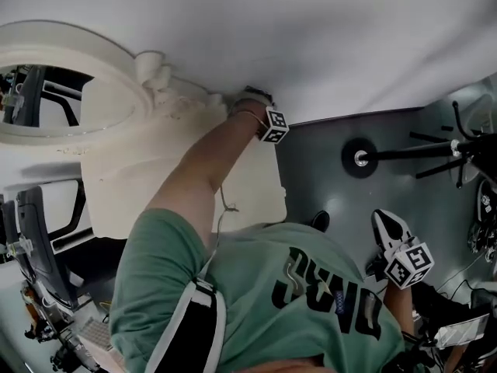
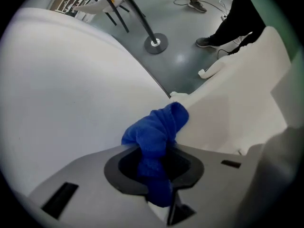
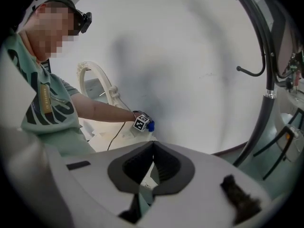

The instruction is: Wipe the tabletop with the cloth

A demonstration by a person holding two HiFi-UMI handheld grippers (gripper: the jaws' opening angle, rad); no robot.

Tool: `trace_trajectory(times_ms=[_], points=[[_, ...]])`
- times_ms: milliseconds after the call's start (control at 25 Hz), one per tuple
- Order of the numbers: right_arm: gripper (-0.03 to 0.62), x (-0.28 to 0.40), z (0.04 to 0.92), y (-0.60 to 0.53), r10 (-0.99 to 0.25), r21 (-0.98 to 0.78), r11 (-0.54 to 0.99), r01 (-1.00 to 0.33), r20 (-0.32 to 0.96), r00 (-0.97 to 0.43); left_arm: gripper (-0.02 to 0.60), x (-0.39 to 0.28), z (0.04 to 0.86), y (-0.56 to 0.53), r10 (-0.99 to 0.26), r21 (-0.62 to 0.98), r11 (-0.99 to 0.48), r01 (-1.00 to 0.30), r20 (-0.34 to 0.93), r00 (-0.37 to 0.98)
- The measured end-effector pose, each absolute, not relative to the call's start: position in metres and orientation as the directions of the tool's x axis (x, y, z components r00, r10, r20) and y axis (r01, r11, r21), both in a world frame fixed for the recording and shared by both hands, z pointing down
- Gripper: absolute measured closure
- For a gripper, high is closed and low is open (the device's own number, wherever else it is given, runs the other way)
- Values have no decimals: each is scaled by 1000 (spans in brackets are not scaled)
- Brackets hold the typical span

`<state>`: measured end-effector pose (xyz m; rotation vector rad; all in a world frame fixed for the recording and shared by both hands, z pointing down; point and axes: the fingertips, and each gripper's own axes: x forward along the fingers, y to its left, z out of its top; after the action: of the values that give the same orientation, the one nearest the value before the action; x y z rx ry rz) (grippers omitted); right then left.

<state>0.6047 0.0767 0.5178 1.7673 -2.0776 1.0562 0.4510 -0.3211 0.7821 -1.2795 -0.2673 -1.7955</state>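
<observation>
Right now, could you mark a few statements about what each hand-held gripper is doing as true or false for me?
1. The left hand-held gripper is shut on a crumpled blue terry cloth. True.
2. The right hand-held gripper holds a second cloth. False: its jaws are together with nothing between them.
3. The cloth is in the middle of the white tabletop. False: it is near the tabletop's edge, by the grey floor.
4. A black round stand base sits on the floor. True.
</observation>
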Motion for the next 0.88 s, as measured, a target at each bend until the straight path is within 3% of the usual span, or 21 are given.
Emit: trace_trajectory(times_ms=[240,680,880], points=[[582,594,503,84,-779,-356,76,-932,562,-278,486,428,779,-273,-547,-312,-534,786,836,-40],[582,573,491,190,-743,-354,306,-884,492,-455,488,387,770,43,-443,-348,-588,730,894,69],[582,558,478,226,-751,-344,363,-866,443,-490,486,380,785,156,-254,-195,-666,720,967,26]])
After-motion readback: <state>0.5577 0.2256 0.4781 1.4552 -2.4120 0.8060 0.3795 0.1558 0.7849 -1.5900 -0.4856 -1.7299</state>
